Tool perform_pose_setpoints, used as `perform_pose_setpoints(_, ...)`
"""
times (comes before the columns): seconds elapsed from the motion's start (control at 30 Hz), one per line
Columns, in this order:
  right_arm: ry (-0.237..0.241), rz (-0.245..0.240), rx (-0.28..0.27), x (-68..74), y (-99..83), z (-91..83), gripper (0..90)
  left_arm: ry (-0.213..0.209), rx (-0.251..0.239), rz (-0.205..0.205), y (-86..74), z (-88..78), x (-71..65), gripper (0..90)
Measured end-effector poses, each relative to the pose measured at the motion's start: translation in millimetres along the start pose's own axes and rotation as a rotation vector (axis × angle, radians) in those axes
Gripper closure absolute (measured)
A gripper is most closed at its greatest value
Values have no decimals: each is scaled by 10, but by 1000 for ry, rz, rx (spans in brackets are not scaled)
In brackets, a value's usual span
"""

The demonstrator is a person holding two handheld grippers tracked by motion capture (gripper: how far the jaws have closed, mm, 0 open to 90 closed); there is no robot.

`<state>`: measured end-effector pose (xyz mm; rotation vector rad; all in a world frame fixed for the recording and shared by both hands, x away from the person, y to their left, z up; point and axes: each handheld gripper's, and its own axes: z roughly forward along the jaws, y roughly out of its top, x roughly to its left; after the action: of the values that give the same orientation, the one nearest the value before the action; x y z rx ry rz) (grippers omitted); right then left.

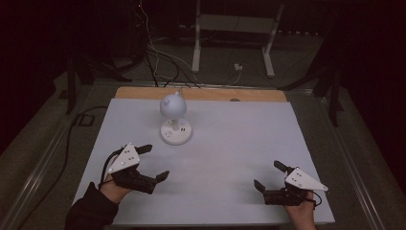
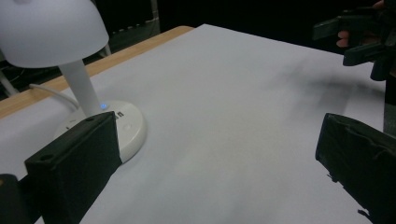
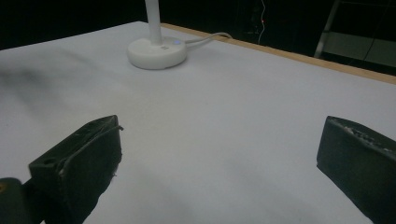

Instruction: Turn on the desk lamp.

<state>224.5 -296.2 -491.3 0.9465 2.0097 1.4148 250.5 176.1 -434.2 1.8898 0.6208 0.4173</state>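
Note:
A small white desk lamp (image 1: 174,115) with a round shade and a round base (image 2: 126,126) stands on the white table top (image 1: 230,143), left of centre toward the back. A tiny blue light (image 2: 103,106) glows on its base. My left gripper (image 1: 154,163) hovers at the front left, open and holding nothing, a short way in front of the lamp base. At the front right my right gripper (image 1: 269,175) is open too, with bare table between its jaws. The lamp base (image 3: 157,52) lies far ahead in the right gripper view.
A white cable (image 3: 210,37) runs from the lamp base to the table's back wooden edge (image 1: 201,94). Beyond the table stand a white desk frame (image 1: 234,38) and loose cables on the floor (image 1: 163,62). The other gripper (image 2: 359,37) appears at the top right of the left gripper view.

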Motion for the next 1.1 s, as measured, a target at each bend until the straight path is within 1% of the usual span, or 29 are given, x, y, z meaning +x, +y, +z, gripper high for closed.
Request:
perform_pose_setpoints(0.13,0,5,-2,-5,0,2,0,2,-2,-7,51,53,-7,4)
perform_pose_setpoints(0.27,1,0,0,-1,1,2,0,16,-2,2,98,110,-25,4)
perform_pose_setpoints(0.4,3,2,1,0,-3,4,0,23,-8,1,141,172,-48,4)
perform_pose_setpoints(0.47,3,4,0,-3,-2,6,0,35,-8,3,157,204,-54,4)
perform_pose_setpoints(0.5,3,5,1,-2,-4,7,0,42,-15,-7,170,230,-56,4)
perform_pose_setpoints(0.63,2,5,1,-1,-2,10,0,53,-19,-5,182,268,-62,4)
perform_pose_setpoints(0.73,2,7,4,-1,-5,10,0,70,-12,-6,170,341,-76,4)
perform_pose_setpoints(0.8,4,9,4,-3,-5,11,0,73,-11,-3,169,362,-80,4)
perform_pose_setpoints(0.9,4,14,7,-6,-7,14,0,67,-6,-9,178,421,-93,4)
perform_pose_setpoints(0.97,3,6,7,0,-5,12,0,78,-12,-10,188,458,-108,4)
perform_pose_setpoints(1.0,3,6,6,0,-3,12,0,83,-14,-26,192,504,-111,4)
perform_pose_setpoints(1.1,5,10,6,0,-3,12,0,92,-14,-37,184,551,-116,4)
